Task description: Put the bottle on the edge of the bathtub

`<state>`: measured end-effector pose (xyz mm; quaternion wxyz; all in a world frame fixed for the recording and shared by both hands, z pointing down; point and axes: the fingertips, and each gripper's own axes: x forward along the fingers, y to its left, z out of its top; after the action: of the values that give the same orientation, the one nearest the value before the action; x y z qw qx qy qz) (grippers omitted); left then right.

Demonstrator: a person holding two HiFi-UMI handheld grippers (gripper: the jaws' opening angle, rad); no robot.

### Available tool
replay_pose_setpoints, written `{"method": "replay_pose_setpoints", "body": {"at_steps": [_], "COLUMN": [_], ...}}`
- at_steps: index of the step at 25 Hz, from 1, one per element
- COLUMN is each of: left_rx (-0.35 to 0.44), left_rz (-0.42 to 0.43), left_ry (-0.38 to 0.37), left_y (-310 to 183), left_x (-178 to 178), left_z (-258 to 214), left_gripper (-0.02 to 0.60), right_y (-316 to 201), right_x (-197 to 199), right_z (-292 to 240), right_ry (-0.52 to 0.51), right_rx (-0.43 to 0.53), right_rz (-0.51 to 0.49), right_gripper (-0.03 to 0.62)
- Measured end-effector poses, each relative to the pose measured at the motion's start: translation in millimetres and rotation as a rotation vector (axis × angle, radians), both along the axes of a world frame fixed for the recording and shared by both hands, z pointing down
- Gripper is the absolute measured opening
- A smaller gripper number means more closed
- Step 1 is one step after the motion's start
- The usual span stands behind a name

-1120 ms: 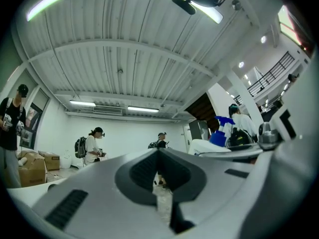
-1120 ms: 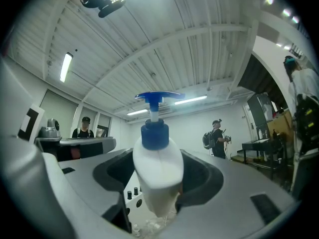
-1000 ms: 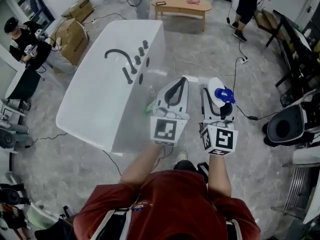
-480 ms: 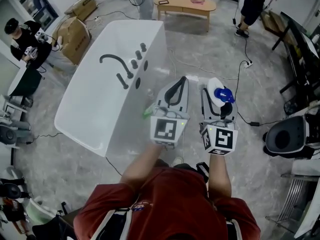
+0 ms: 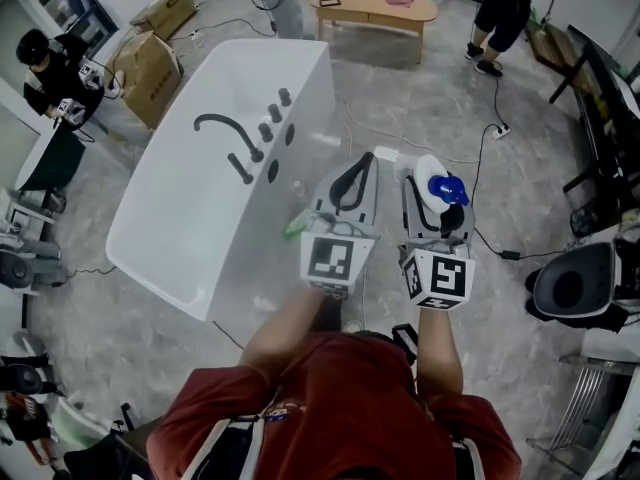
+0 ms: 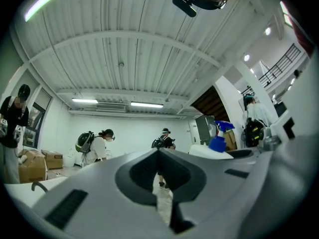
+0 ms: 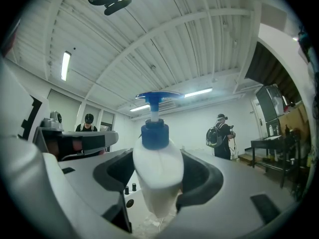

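Note:
My right gripper (image 5: 432,171) is shut on a white bottle (image 5: 432,175) with a blue pump top (image 5: 446,189). In the right gripper view the bottle (image 7: 158,173) stands upright between the two jaws, pump uppermost. My left gripper (image 5: 358,163) is beside it, jaws together and holding nothing; its tips meet in the left gripper view (image 6: 159,151), where the bottle (image 6: 215,146) shows at the right. The white bathtub (image 5: 170,230) with a black faucet (image 5: 222,125) lies to the left of both grippers. Its near rim (image 5: 312,118) runs just left of my left gripper.
A small green thing (image 5: 293,229) and a clear item (image 5: 297,185) sit by the tub's side wall. A wooden table (image 5: 378,4) stands beyond, cardboard boxes (image 5: 146,65) at the left. Cables (image 5: 480,158) cross the floor. People stand around. A dark round unit (image 5: 575,280) is at right.
The tub and the floor have slid down and left in the head view, as I carry both grippers forward. The bottle stays in the right gripper and the left gripper stays shut.

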<state>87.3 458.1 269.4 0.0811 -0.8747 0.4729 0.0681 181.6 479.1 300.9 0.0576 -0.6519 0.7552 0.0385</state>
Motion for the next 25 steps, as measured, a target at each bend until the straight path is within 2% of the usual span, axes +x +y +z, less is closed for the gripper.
{"method": "replay_pose_setpoints", "body": {"at_steps": [10,15,21,25], "left_rx": [0.005,-0.007,0.014,-0.003], "left_rz": [0.03,0.021,0.003,-0.013], "left_ry": [0.006,0.02,-0.029,-0.032], "left_y": [-82,-142,-213,-255], "left_x": [7,-6,-23,-38], "left_z": [0,-6,1,8], "left_gripper": [0.015,0.015,0.015,0.015], "right_y": [-78,-139,-211,-253], "right_x": [2,-12,-28,-39], "right_z": [-3,-8,-11,-7], "right_ry": [0.032,0.037,0.041,0.04], "right_rx": [-0.006,-0.016,-0.022,-0.031], "right_rz": [0.007,-0.001,-0.012,-0.022], "right_gripper": [0.279,0.279,0.279,0.279]}}
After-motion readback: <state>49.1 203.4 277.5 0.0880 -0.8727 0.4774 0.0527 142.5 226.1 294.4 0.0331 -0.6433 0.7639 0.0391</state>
